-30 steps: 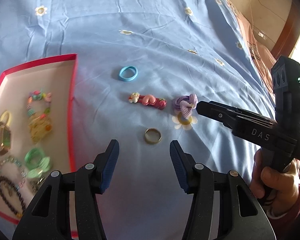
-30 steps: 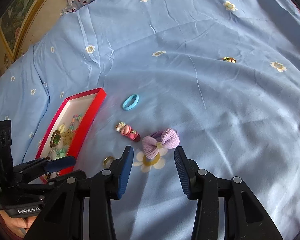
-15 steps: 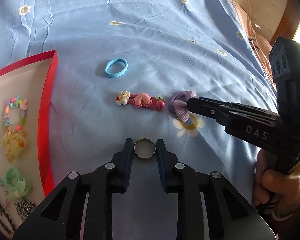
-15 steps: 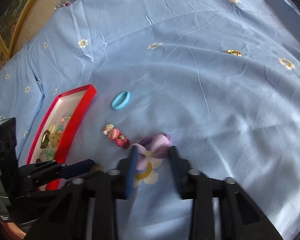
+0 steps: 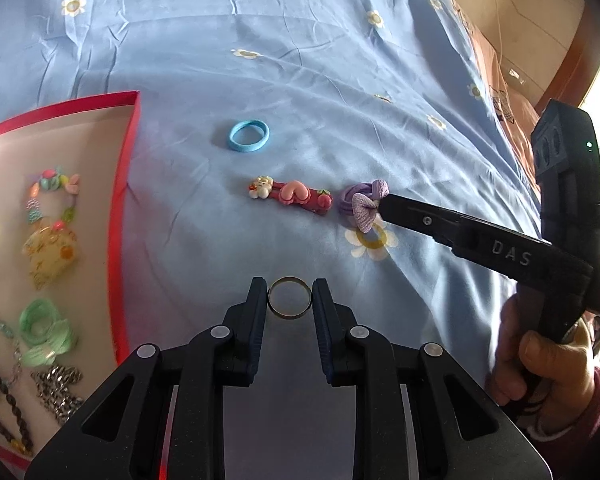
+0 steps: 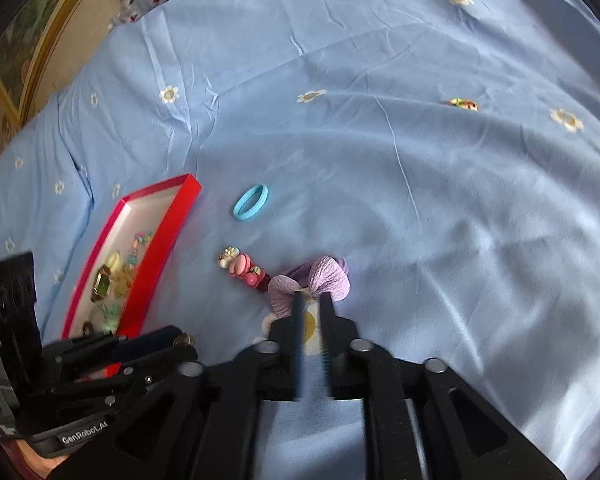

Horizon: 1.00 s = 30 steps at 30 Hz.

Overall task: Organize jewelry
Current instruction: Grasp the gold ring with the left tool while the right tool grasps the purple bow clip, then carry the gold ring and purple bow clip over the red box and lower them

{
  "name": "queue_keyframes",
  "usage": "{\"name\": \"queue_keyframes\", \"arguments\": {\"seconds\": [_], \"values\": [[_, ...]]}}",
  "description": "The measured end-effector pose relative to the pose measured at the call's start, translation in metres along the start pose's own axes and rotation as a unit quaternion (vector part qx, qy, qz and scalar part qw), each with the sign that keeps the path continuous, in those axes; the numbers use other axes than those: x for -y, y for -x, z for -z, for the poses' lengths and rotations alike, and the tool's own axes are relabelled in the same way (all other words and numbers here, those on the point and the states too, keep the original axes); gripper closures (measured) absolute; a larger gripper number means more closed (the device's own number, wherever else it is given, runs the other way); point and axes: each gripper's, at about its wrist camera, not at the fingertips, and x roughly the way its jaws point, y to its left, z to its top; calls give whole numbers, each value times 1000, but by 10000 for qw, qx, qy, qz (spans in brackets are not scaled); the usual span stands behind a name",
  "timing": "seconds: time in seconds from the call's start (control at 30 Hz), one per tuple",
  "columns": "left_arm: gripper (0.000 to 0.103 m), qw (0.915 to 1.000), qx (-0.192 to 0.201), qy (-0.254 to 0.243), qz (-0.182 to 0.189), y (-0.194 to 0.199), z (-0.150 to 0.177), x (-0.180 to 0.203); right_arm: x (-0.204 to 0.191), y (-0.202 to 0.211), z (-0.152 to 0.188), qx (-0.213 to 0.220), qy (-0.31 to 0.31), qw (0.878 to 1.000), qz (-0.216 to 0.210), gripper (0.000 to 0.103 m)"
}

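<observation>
The left gripper (image 5: 290,295) is clenching the gold ring (image 5: 289,298) on the bed sheet (image 5: 300,80). The right gripper (image 6: 311,303) jaws, just reopening slightly, are pinching the purple bow (image 6: 309,282).

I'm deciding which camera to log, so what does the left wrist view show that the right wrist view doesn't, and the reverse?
Left wrist only: the gold ring gripped in the left claw, the chains at the near end of the red box, and the hand holding the right tool.

Right wrist only: a small colourful clip lying far off on the sheet, and the right claw on the purple bow's knot.

Both: blue hair tie, pink clip, purple bow, red box.
</observation>
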Motion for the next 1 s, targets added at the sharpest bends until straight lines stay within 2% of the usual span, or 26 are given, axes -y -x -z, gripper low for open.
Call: {"name": "queue_keyframes", "arguments": {"seconds": [0.03,0.2,0.27,0.33,0.43,0.73,1.0], "values": [[82,10000,9,12,3,2,1,0,-2,0,-1,35,16,10000,-11,53],[82,10000,42,25,2,8,2,-1,-6,-15,-6,-1,65,9997,221,51],[82,10000,63,32,12,10,2,-2,-5,-22,-6,-54,91,9994,330,59],[82,10000,82,45,19,13,2,-3,-5,-24,-6,-44,135,9991,406,73],[82,9999,126,77,35,17,2,-5,-7,-20,-5,12,201,9990,398,81],[82,9993,331,183,-20,42,8,-12,-27,5,3,150,350,9992,79,82],[82,9974,497,477,-197,71,24,-37,-61,15,11,121,545,9979,-315,82]]}}
